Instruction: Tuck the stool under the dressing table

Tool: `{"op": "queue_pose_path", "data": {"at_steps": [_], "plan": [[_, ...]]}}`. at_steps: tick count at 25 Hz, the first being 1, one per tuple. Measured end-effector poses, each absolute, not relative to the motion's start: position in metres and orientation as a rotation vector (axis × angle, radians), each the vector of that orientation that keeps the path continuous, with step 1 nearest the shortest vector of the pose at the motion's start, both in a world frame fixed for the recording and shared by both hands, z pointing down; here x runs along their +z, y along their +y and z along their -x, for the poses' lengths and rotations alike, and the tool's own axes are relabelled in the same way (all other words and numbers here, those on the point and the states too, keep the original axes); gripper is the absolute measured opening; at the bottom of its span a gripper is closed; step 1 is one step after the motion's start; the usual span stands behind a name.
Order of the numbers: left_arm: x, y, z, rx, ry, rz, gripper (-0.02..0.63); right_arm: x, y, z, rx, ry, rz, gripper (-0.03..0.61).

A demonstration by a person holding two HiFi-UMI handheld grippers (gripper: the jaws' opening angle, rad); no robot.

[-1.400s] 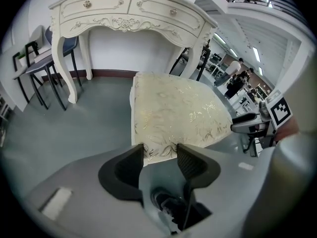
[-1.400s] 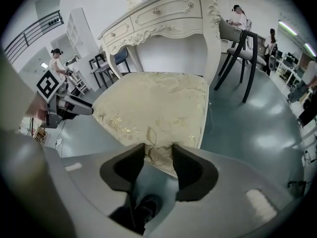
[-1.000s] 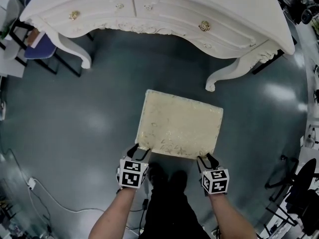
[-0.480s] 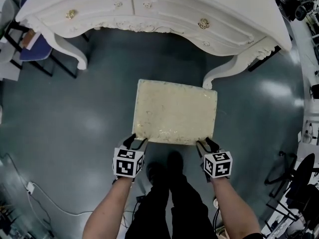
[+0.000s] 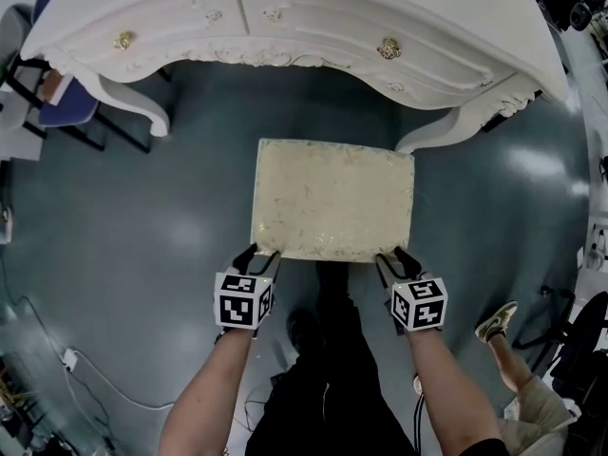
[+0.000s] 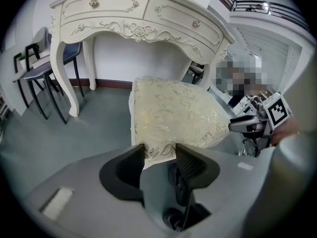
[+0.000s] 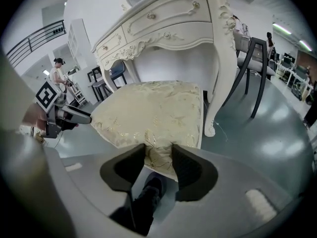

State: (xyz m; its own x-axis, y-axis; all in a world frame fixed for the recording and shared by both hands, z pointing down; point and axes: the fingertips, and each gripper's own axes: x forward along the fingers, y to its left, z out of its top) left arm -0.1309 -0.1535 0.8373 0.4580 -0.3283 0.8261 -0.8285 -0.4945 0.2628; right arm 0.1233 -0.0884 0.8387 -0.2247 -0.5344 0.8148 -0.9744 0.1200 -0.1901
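The stool (image 5: pixel 332 198) has a cream cushion with a gold pattern and stands on the grey floor just in front of the white dressing table (image 5: pixel 304 17), its far edge near the table's front between the two front legs. My left gripper (image 5: pixel 256 255) is shut on the cushion's near left corner, and my right gripper (image 5: pixel 397 257) is shut on its near right corner. In the left gripper view the cushion edge (image 6: pixel 173 113) sits pinched in the left gripper (image 6: pixel 159 150). The right gripper view shows the same at the right gripper (image 7: pixel 158 155), with the stool (image 7: pixel 153 108) below the table (image 7: pixel 163 19).
The table's curved front legs (image 5: pixel 142 112) (image 5: pixel 446 131) flank the gap. A dark chair (image 5: pixel 66 93) stands at the left of the table, another chair (image 7: pixel 252 58) at its right. A second person's shoe (image 5: pixel 496 321) is at the lower right. A cable (image 5: pixel 95 378) lies on the floor at the left.
The stool has slid toward the dressing table and turned square to it. Both grippers moved forward with it, still holding the near corners. A shoe has come into view at the lower right.
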Motion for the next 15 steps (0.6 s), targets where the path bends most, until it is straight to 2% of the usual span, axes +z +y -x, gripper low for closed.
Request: {"op": "queue_pose_path", "data": {"at_steps": [15], "plan": [[0.831, -0.248, 0.109, 0.916, -1.017, -2.066, 0.218, 0.831, -0.181, -0.146, 0.986, -1.884, -1.478, 0.179]]}}
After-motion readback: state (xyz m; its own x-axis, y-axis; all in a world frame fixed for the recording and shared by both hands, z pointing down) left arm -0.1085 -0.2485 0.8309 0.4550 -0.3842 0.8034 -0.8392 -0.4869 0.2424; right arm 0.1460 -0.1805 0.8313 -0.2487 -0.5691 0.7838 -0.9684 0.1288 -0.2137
